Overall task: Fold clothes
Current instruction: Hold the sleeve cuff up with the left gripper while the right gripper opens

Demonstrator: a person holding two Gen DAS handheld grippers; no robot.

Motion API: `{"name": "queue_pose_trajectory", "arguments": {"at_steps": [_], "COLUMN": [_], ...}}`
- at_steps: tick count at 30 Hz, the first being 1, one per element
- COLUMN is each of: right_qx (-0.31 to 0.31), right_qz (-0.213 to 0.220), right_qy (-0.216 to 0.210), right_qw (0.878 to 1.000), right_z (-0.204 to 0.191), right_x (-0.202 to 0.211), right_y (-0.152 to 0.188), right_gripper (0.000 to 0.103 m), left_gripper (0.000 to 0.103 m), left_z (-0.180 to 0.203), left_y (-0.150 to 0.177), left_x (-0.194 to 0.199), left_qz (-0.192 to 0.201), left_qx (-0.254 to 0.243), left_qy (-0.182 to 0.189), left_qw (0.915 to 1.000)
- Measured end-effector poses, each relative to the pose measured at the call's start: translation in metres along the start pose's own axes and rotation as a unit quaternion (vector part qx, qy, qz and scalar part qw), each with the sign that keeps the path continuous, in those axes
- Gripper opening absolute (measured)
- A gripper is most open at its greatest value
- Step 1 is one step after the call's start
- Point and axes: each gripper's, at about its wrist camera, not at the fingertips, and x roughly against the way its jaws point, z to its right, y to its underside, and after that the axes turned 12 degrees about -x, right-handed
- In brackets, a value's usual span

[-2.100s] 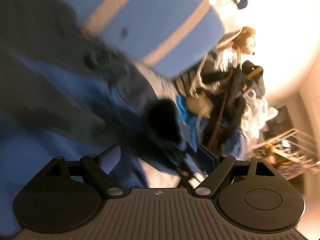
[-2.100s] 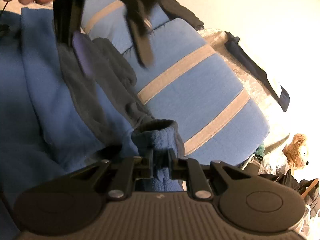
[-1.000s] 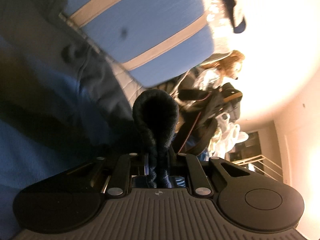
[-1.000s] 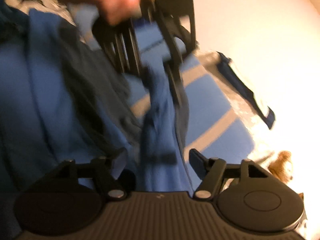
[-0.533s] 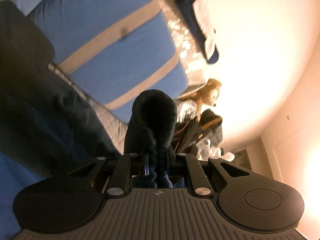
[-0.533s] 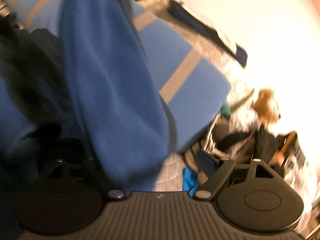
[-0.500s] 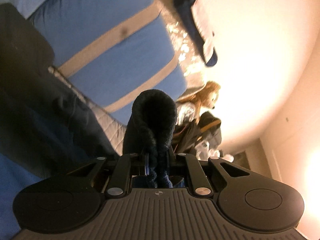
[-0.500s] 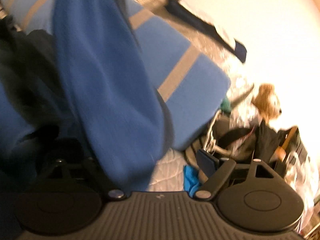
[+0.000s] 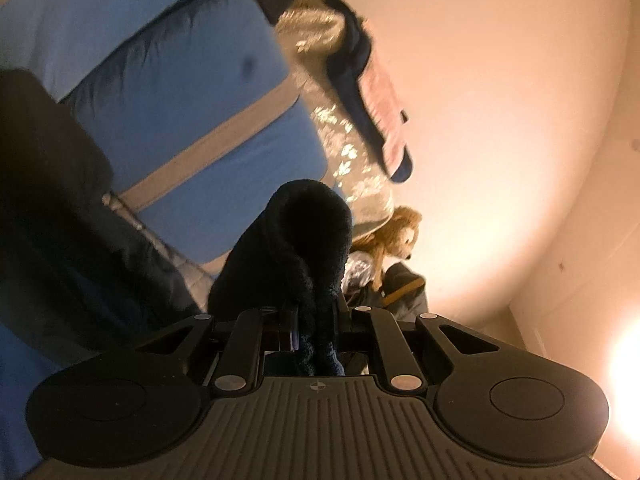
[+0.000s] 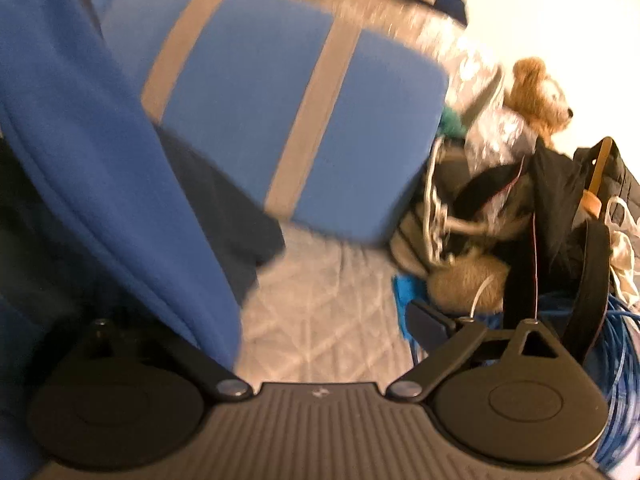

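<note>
Garment: a blue fleece garment (image 10: 100,168) is seen hanging in a broad fold down the left of the right wrist view, lifted clear of the quilted bed cover (image 10: 320,312). Its type is not determinable; a stitched hem runs along the hanging edge.
Cuff: a dark, tubular cuff end (image 9: 304,240) is pinched in the left gripper (image 9: 314,320), bunched and standing up from between the fingers.
Left tool: clenched on the cuff; fabric is squeezed thin between the pads.
Right tool: the right gripper (image 10: 264,320) is released, its jaws opening wide. The left finger is hidden behind the hanging fleece; the right finger (image 10: 432,322) is bare. Nothing is seen pressed between them.
Handling: judged soft, limp and light, thick enough to bunch, not slippery, not fragile. Sagging from a single hold is to be expected.
Hold points: the cuff is judged sound; a second hold on the stitched hem or a shoulder seam is advised, so the cloth can be spread flat.
Surroundings: a blue pillow with tan stripes (image 10: 304,92) lies beyond; a teddy bear (image 10: 540,92), bags and blue cable (image 10: 616,360) are piled at the right.
</note>
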Motion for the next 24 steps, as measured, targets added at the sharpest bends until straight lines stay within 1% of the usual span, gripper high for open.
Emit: {"name": "queue_pose_trajectory", "arguments": {"at_steps": [2, 3, 6, 8, 10, 13, 16, 18, 20, 22, 24], "right_qx": [0.011, 0.003, -0.059, -0.118, -0.145, -0.128, -0.110, -0.093, -0.069, -0.050, -0.058], "right_qz": [-0.041, -0.050, -0.078, -0.107, -0.117, -0.074, -0.010, 0.012, 0.008, -0.012, -0.041], "right_qy": [-0.007, -0.011, -0.033, -0.048, -0.059, -0.044, -0.024, -0.016, -0.018, -0.024, -0.049], "right_qw": [0.999, 0.999, 0.995, 0.986, 0.981, 0.988, 0.994, 0.995, 0.997, 0.998, 0.996], "right_z": [-0.005, -0.004, 0.006, 0.017, 0.023, 0.022, 0.018, 0.006, -0.012, -0.030, -0.040], "right_x": [-0.012, -0.016, -0.028, -0.037, -0.042, -0.035, -0.022, -0.019, -0.022, -0.028, -0.035], "right_y": [0.003, 0.005, 0.004, 0.000, -0.006, -0.022, -0.032, -0.031, -0.028, -0.023, -0.019], "right_gripper": [0.102, 0.102, 0.103, 0.103, 0.103, 0.103, 0.103, 0.103, 0.103, 0.103, 0.103], "left_gripper": [0.013, 0.013, 0.013, 0.013, 0.013, 0.013, 0.013, 0.013, 0.013, 0.013, 0.013], "left_z": [0.005, 0.007, 0.015, 0.018, 0.020, 0.019, 0.017, 0.017, 0.019, 0.023, 0.026], "left_y": [-0.006, -0.009, -0.014, -0.018, -0.022, -0.029, -0.039, -0.044, -0.048, -0.054, -0.061], "left_x": [0.004, 0.006, 0.010, 0.013, 0.016, 0.024, 0.030, 0.032, 0.035, 0.036, 0.037], "left_qz": [0.005, 0.007, 0.011, 0.015, 0.020, 0.034, 0.051, 0.060, 0.069, 0.076, 0.083], "left_qx": [-0.009, -0.014, -0.032, -0.042, -0.054, -0.058, -0.047, -0.042, -0.048, -0.059, -0.069], "left_qy": [-0.001, -0.003, -0.007, -0.010, -0.014, -0.017, -0.019, -0.023, -0.026, -0.036, -0.046], "left_qw": [0.9999, 0.9999, 0.9994, 0.9989, 0.9982, 0.9976, 0.9974, 0.9971, 0.9961, 0.9947, 0.9931]}}
